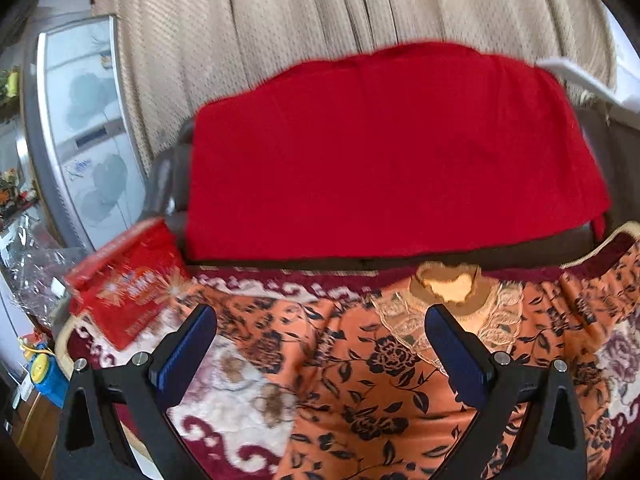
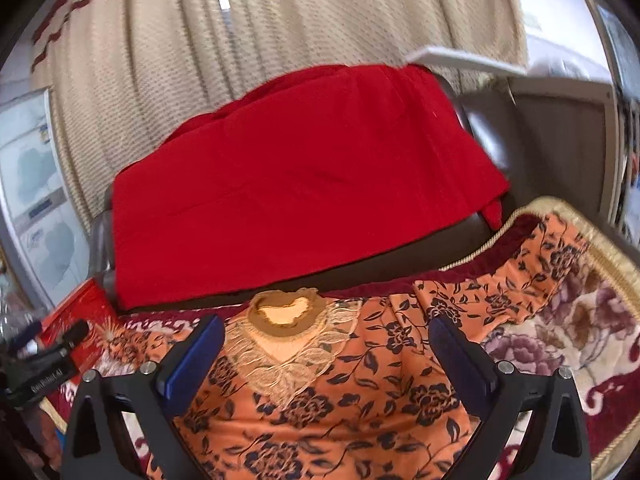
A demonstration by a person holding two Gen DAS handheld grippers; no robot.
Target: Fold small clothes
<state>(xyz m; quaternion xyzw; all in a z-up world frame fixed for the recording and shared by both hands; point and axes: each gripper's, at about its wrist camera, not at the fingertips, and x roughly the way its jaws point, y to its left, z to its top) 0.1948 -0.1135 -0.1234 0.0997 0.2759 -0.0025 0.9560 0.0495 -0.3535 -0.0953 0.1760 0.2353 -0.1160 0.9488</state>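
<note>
— Plainly, the left gripper (image 1: 320,344) is spread wide, nothing being held between its blue pads (image 1: 186,350); the same is seen of the right gripper (image 2: 326,350), whose jaws stand far apart and bare

— And what is touched by them?

— Contact cannot be told for certain. Both are poised just above the orange floral blouse (image 1: 380,380), which is laid flat and face up on the patterned blanket (image 1: 224,396), its lace neckline (image 2: 286,320) turned toward the far edge. The right gripper is centred just below that neckline; the left is set over the garment's left part, near where cloth gives way to blanket

— So which step is judged to be in hand?

— The garment looks spread but no fold is seen, so the first fold is probably only being approached. A side edge or sleeve would need to be pinched, lifted and carried across the middle

— And beyond the blouse?

— A red cloth (image 1: 392,152) is draped over a dark chair past the blanket, a red packet (image 1: 124,284) is seen at the left, and a beige curtain (image 1: 280,12) hangs behind
</note>
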